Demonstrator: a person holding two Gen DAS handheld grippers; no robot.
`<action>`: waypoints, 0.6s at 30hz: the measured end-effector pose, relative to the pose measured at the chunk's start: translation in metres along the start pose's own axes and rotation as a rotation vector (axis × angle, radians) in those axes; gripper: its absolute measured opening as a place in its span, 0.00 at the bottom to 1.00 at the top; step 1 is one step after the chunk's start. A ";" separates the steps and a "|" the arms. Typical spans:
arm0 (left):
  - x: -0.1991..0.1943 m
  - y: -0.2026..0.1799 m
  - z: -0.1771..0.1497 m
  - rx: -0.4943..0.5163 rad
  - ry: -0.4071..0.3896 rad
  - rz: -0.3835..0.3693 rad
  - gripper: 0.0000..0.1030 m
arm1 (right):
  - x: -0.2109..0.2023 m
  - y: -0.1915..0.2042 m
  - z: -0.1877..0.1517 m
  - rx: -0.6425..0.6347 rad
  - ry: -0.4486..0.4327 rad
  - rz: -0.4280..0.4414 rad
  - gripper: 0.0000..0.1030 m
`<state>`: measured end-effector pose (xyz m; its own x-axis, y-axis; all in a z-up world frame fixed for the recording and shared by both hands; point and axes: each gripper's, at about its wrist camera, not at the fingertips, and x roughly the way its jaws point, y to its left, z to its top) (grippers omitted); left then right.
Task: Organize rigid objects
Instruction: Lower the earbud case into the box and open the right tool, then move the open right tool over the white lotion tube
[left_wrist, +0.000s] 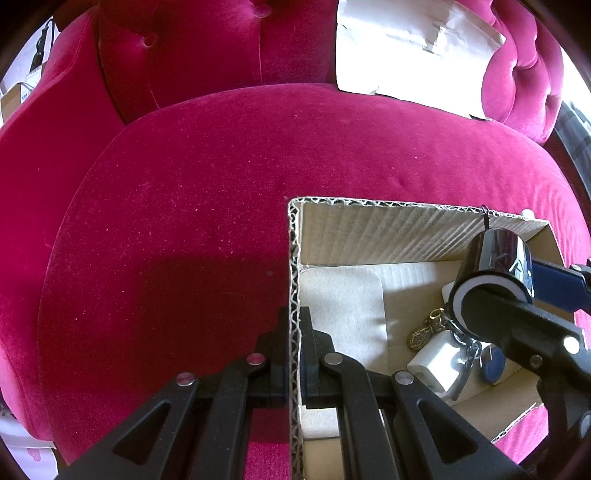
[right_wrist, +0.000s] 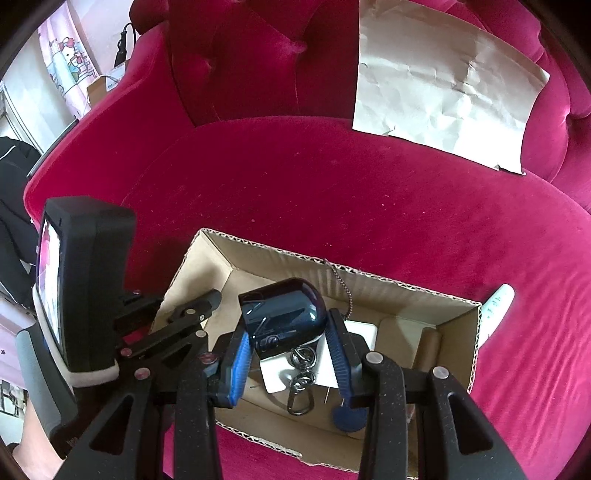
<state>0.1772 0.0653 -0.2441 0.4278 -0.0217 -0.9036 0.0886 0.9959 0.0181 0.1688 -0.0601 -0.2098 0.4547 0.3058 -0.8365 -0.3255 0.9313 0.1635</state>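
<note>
right gripper (right_wrist: 291, 354): clamped on the dark case (right_wrist: 282, 314), blue pads on both its sides; case hangs above the box (right_wrist: 369, 288) interior, not resting on the floor as far as I can tell.
left gripper (left_wrist: 294, 354): closed on the box's left wall, one finger inside, one outside; pinning the box on the sofa (left_wrist: 166, 221).
key relation: drop spot is straight below the case; box floor at 6 o'clock of the right gripper already has a white charger (right_wrist: 295, 373), key clips (right_wrist: 301, 384) and a blue tag (right_wrist: 349, 417). Open floor lies toward 2 o'clock.
case axis: runs roughly 10–4 o'clock in the right view, rounded end away from the gripper.
nearer arm: right, it has the case; left only steadies.
chain (right_wrist: 341, 284): hangs over the far wall at 12 o'clock; unclear whether tied to the case.
hidden: case's underside, gap to the charger, box's near right corner behind the fingers.
outside box: white tube (right_wrist: 498, 301) at 3 o'clock, partly cut off by the wall; paper (right_wrist: 443, 81) on the backrest.
</note>
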 end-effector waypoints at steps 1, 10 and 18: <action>0.000 0.000 0.000 0.000 0.000 -0.001 0.03 | 0.000 0.000 0.000 -0.001 0.000 0.003 0.41; -0.001 0.002 0.000 -0.002 0.000 -0.004 0.03 | -0.006 -0.006 0.001 0.016 -0.035 -0.038 0.82; -0.001 0.001 0.000 -0.001 0.000 0.002 0.03 | -0.009 -0.012 0.003 0.023 -0.050 -0.053 0.99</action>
<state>0.1772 0.0666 -0.2429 0.4277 -0.0199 -0.9037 0.0874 0.9960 0.0194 0.1713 -0.0735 -0.2027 0.5119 0.2649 -0.8172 -0.2813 0.9505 0.1319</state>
